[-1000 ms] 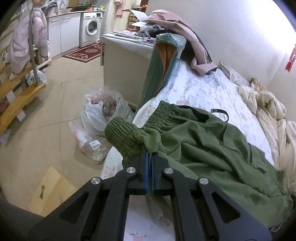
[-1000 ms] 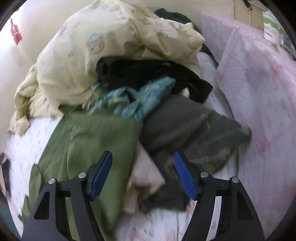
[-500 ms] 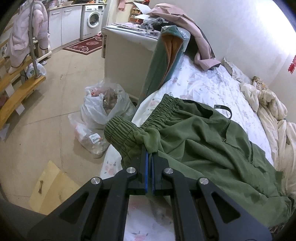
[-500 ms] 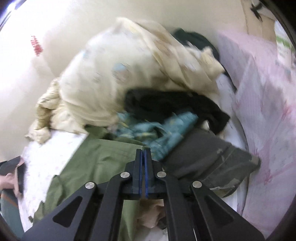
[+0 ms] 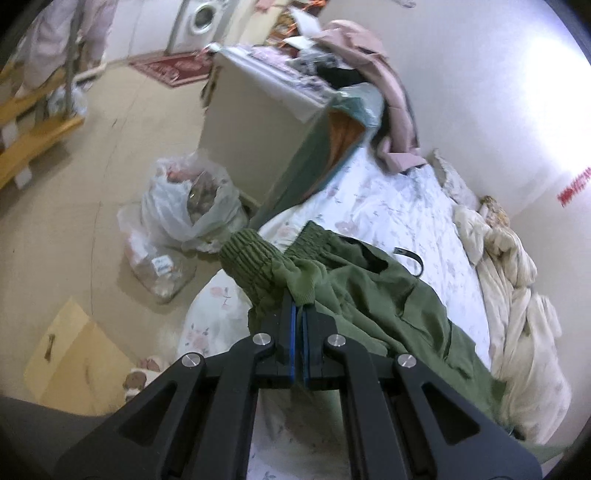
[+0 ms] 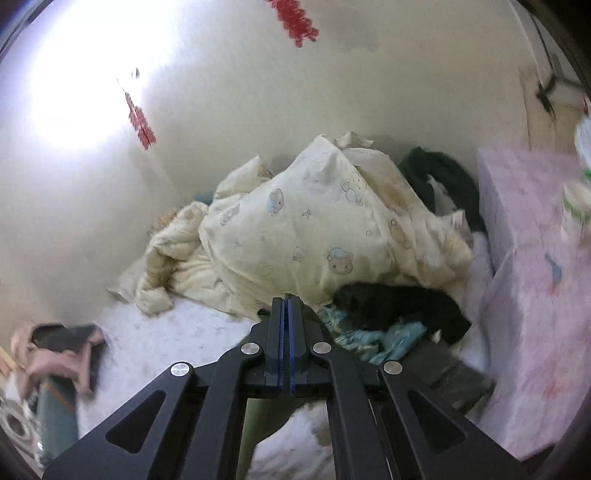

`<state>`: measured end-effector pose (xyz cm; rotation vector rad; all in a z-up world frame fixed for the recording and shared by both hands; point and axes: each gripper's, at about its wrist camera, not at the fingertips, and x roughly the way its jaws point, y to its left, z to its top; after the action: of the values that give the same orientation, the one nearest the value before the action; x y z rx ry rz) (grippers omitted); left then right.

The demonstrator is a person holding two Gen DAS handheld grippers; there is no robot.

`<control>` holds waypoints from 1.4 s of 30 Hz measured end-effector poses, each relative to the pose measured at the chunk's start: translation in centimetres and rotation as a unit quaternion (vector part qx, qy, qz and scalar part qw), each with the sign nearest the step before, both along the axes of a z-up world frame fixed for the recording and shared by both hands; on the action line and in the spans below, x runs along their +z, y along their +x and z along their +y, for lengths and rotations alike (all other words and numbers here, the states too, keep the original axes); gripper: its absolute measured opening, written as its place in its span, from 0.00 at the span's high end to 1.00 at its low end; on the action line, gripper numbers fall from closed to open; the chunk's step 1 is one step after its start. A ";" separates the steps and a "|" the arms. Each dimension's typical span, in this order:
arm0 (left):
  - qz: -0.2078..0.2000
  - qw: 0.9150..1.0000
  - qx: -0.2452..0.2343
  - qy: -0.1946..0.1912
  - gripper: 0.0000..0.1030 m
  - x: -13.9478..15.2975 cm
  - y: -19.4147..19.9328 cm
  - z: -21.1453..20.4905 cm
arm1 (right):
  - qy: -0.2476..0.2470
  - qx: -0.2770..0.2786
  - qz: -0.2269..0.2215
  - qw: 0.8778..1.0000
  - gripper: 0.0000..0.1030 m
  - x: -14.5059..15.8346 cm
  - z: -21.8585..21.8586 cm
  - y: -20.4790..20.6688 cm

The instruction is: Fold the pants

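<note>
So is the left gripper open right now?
No, the left gripper is shut on the green pants, its blue-padded fingers pinching the fabric just behind a ribbed cuff.

The pants lie on the bed at mid-frame of the left view, quilt at right. Plastic bags sit on the floor at left, a washing machine in the upper left.
</note>
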<state>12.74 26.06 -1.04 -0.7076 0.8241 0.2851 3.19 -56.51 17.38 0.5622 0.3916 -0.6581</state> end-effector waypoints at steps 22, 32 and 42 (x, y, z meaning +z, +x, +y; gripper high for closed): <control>0.110 0.929 -0.141 0.323 0.99 -0.8 27.8 -8.8 | -0.132 0.063 0.263 0.954 1.00 -15.0 -8.5 32.7; 0.156 0.908 -0.185 0.342 0.63 -8.8 38.4 -11.7 | -0.221 0.104 0.384 0.890 0.64 -23.9 -5.8 44.4; 0.083 0.942 -0.165 0.279 0.22 -4.7 34.8 -9.9 | -0.242 0.196 0.331 0.891 0.28 -17.8 -4.5 42.0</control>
<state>47.56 16.18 -5.72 -0.0090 0.9490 0.2599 45.20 -61.00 -0.46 -0.2427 0.9218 -0.5116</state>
